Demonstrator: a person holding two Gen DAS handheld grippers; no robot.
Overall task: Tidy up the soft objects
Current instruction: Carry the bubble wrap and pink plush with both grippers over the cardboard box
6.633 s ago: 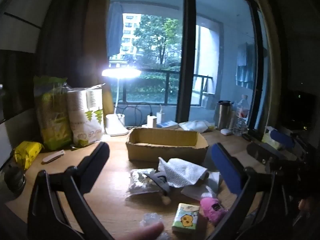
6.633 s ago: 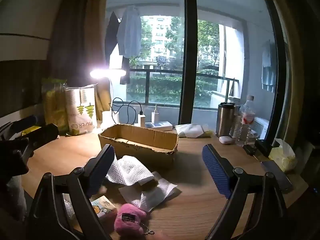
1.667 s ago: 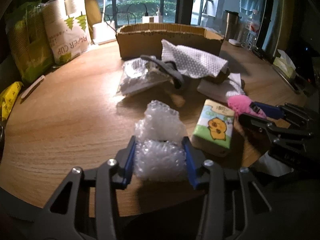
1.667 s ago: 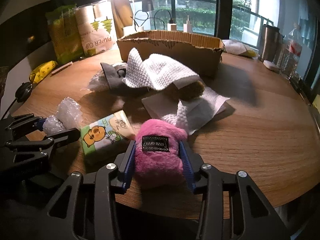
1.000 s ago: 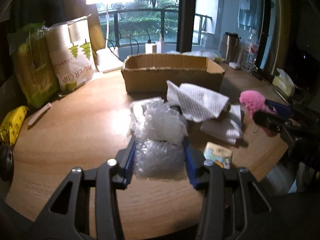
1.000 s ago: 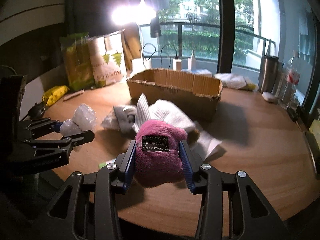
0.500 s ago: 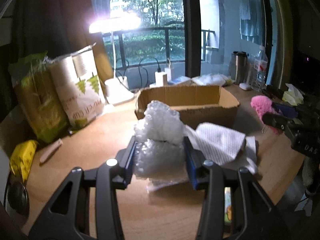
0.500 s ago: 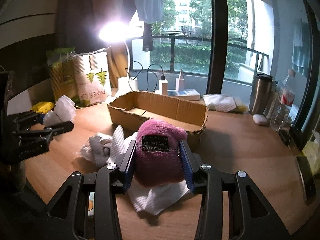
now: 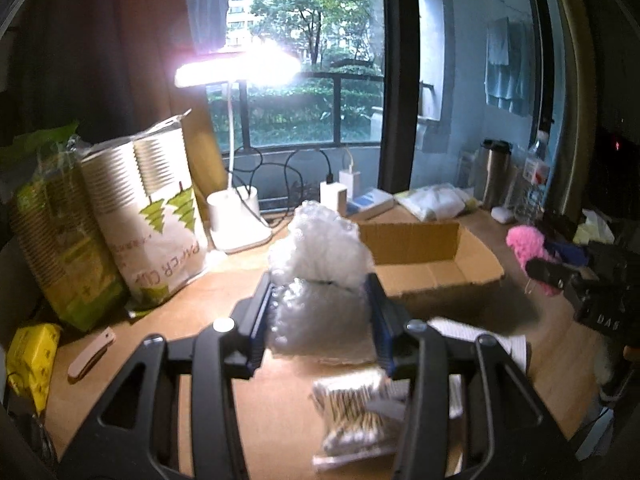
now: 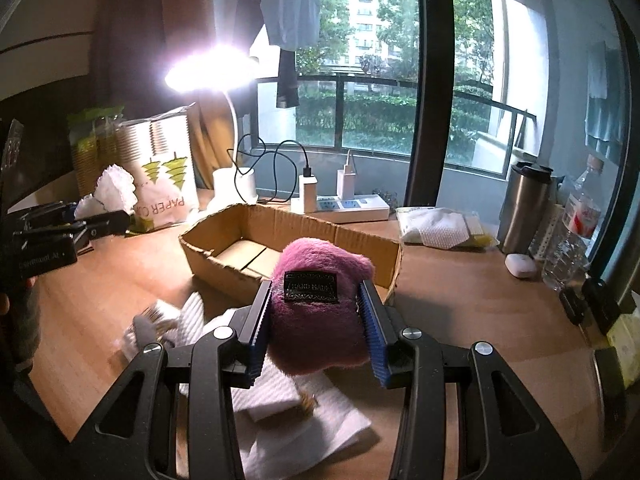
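Above the near edge of the wooden table (image 9: 168, 320), the left gripper (image 9: 320, 316) is clamped on a wad of bubble wrap (image 9: 320, 264), its blue pads (image 9: 262, 320) pressing both sides while the upper part of the wad bulges up above them. The wad is held off the table, just in front of the open cardboard box (image 9: 432, 264), which sits at the middle of the table with nothing to be seen inside. To the right in the left wrist view, the right gripper (image 9: 560, 270) appears side-on with the pink plush (image 9: 528, 244) in it.

Seen from the right wrist, the right gripper (image 10: 316, 320) is clenched on that plush (image 10: 320, 304), a fuzzy pink toy with a black label facing the camera, held clear of the table just before the near wall of the box (image 10: 224, 268). At the left of this view the left gripper (image 10: 92, 216) shows with the wrap (image 10: 114, 190) in it.

Below the two grippers, white paper towels (image 10: 280, 408) lie on the near part of the table, and a clear bag of cotton swabs (image 9: 356, 412) lies near the left gripper. At the far left stand a sack of paper cups (image 9: 148, 216) and a lit desk lamp (image 9: 236, 72); a steel tumbler (image 10: 524, 208) stands at the far right.
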